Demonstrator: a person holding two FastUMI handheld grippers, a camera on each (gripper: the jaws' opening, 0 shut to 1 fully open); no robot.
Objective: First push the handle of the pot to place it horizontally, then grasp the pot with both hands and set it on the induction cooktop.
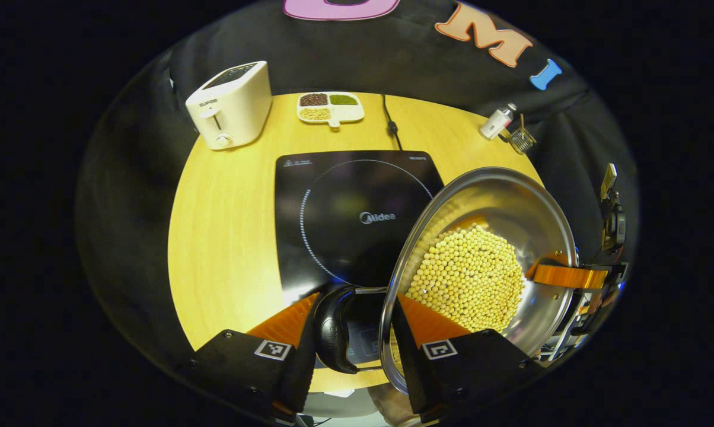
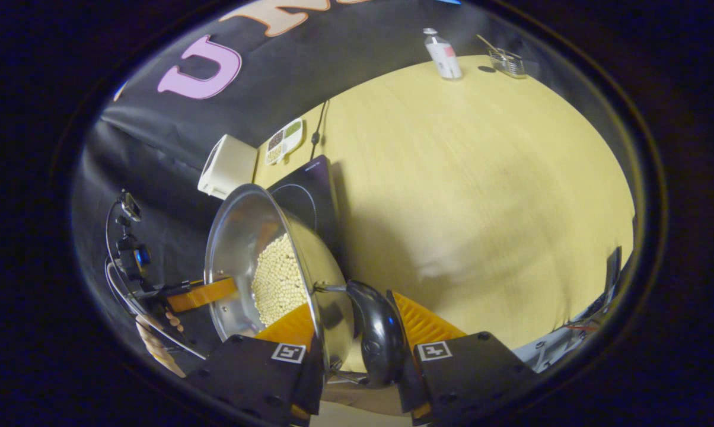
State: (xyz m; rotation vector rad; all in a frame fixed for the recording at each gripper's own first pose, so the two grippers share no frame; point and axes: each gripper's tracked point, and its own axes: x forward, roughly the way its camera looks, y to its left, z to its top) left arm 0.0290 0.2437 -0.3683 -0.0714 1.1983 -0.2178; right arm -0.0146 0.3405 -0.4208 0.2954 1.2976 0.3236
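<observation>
A steel pot (image 1: 493,201) holding yellow beans (image 1: 469,279) hangs tilted over the front right corner of the black induction cooktop (image 1: 345,201). My left gripper (image 1: 357,320) is shut across the pot's near rim and its black side handle (image 1: 333,332), one finger inside the pot and one outside the handle. The right gripper (image 1: 576,279) clamps the far rim. In the right gripper view, my right gripper (image 2: 357,329) is shut across the rim and the other black handle (image 2: 378,332). The pot (image 2: 238,237) tips to the left there, with the left gripper (image 2: 203,293) beyond it.
On the round wooden table (image 1: 226,237), a white toaster (image 1: 232,104) stands at the back left beside a divided dish of grains (image 1: 330,107). The cooktop's cord (image 1: 389,121) runs backward. A small bottle (image 1: 496,121) and a wire basket (image 1: 520,139) sit at the back right.
</observation>
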